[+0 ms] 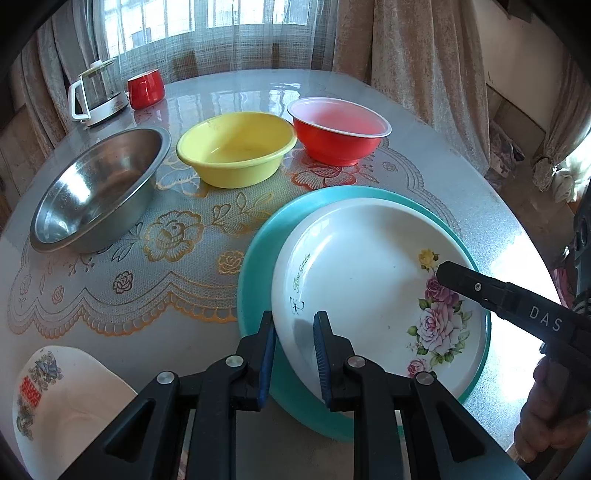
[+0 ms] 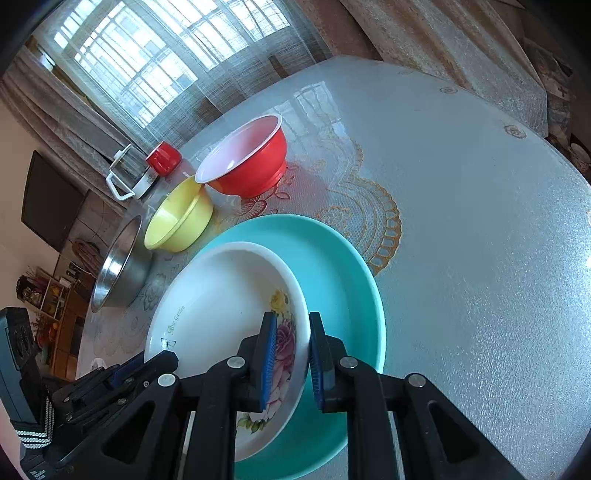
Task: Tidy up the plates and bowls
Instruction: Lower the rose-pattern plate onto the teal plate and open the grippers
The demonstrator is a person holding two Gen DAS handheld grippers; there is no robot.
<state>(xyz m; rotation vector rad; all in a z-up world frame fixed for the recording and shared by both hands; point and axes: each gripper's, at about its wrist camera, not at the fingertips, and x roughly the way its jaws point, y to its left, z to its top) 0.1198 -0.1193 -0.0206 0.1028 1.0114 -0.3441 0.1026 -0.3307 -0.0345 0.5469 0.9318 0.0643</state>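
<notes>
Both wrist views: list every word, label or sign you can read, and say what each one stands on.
"Rose Garden": green script on the inner wall of the white floral plate, which lies in the teal plate; also legible in the right wrist view.
"DAS": pale letters on the finger of the right gripper, seen from the left wrist camera.
Red characters on the white dish at lower left: too distorted to read.
No other text is readable.

A home dining rm: lace-covered table (image 1: 192, 291) by curtained window (image 1: 207, 22), kettle (image 1: 96, 94) near it, TV (image 2: 50, 201) on wall.
</notes>
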